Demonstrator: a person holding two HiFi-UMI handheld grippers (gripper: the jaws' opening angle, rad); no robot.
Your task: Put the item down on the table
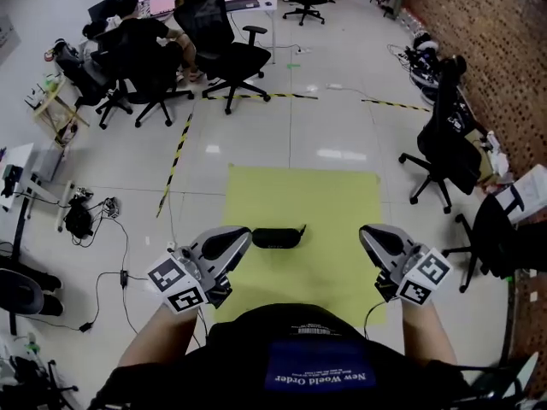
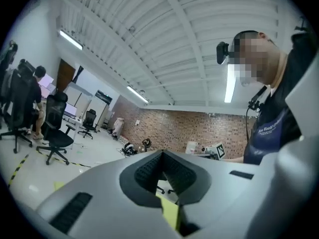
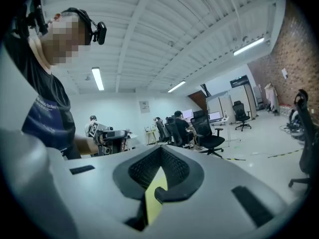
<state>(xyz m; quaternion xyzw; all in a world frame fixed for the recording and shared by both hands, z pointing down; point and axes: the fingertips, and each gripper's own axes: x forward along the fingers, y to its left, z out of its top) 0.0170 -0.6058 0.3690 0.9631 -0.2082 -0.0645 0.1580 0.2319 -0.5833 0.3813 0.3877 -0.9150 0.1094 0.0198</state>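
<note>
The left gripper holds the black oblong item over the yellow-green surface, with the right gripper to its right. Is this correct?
No: in the left gripper view the left gripper is shut and empty. The head view shows the black oblong item lying on the yellow-green surface, with the right gripper to its right.

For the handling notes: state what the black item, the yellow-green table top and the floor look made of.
Black item: dark, matte with a faint sheen on top; plastic or fabric, too small to tell.
Yellow-green table top: flat, even colour, no glare; perhaps matte paint or laminate.
Floor: glossy pale tiles; joint lines and lamp reflections show.
</note>
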